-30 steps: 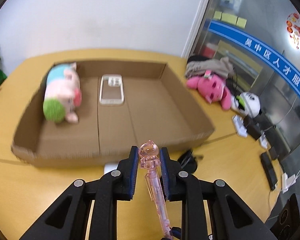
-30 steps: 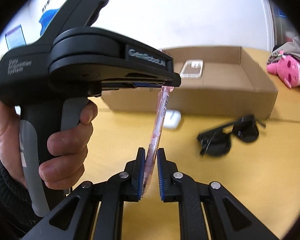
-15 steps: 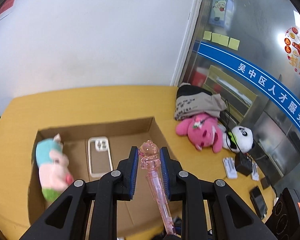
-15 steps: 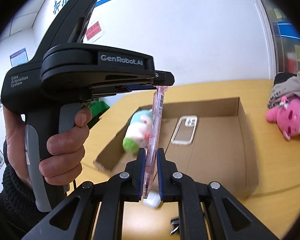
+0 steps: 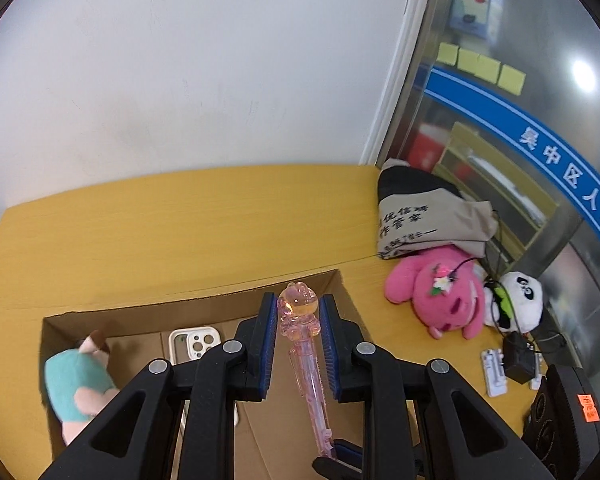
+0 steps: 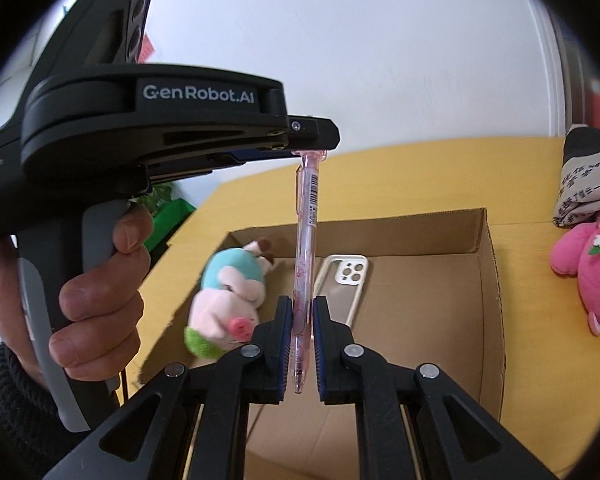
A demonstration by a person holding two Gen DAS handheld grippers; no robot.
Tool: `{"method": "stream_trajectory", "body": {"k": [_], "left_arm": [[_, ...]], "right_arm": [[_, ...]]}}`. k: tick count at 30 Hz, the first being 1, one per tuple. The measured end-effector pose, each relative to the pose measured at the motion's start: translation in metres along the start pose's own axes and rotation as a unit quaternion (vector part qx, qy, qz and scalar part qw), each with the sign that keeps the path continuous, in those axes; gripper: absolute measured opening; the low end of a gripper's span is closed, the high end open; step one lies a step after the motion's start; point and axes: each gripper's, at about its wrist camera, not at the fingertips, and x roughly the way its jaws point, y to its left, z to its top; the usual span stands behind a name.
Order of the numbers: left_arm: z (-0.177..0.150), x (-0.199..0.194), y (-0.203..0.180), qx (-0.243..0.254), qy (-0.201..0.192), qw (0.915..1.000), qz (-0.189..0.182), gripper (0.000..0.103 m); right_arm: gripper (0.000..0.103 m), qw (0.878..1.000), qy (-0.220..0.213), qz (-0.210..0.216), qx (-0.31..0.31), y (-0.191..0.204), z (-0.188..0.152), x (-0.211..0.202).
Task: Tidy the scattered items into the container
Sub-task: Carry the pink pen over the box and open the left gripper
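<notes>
right tongs (image 6: 300, 344) pinch the pink pen (image 6: 306, 240) low down, left tongs (image 5: 299, 316) sit narrowly open around its top, box (image 6: 488, 280) at 6 o'clock below

Pink pen (image 5: 306, 356) seen between left gripper (image 5: 298, 316) pads, gaps visible on both sides at bear-shaped cap. Cardboard box (image 5: 188, 304) below, phone case (image 5: 194, 344) and teal-pink plush (image 5: 80, 384) inside. Pink plush (image 5: 436, 300), panda plush (image 5: 518, 304) on yellow table (image 5: 180, 232) at right.

Right gripper (image 6: 300, 330) clamped, left gripper (image 5: 298, 316) fingers (image 5: 266, 322) slightly parted
</notes>
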Motion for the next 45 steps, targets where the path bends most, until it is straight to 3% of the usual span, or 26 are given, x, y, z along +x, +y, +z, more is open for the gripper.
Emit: {"method": "stream_trajectory", "body": {"k": [9,19,27,35,38,40,41,42,45], "left_arm": [[-0.012,0.093,0.041,-0.024,0.06,0.9979,-0.002,0.021],[-0.036,0.175,0.074,-0.058,0.133,0.9893,-0.012,0.021],[-0.044,0.205,0.08,-0.057,0.166,0.9844,0.0,0.021],[-0.055,0.225,0.087,-0.062,0.187,0.9802,0.023,0.023],[-0.053,0.219,0.086,-0.074,0.184,0.98,0.015,0.023],[-0.047,0.203,0.082,-0.08,0.172,0.9819,0.003,0.03],[-0.045,0.196,0.081,-0.078,0.165,0.9832,0.0,0.043],[-0.041,0.184,0.078,-0.076,0.153,0.9853,-0.002,0.059],[-0.034,0.13,0.068,-0.069,0.099,0.9927,-0.001,0.083]], "right_arm": [[0.01,0.996,0.076,0.008,0.049,-0.043,0.002,0.083],[0.01,0.984,0.161,-0.01,0.078,-0.077,-0.015,0.15],[0.01,0.976,0.195,-0.022,0.096,-0.098,-0.023,0.176],[0.01,0.974,0.201,-0.01,0.109,-0.102,-0.027,0.18],[0.011,0.973,0.198,-0.01,0.116,-0.104,-0.027,0.179],[0.015,0.974,0.195,-0.019,0.112,-0.103,-0.026,0.174],[0.015,0.975,0.191,-0.017,0.11,-0.1,-0.025,0.169],[0.021,0.977,0.184,-0.016,0.106,-0.097,-0.024,0.161],[0.048,0.984,0.16,-0.035,0.076,-0.082,-0.019,0.13]]}}
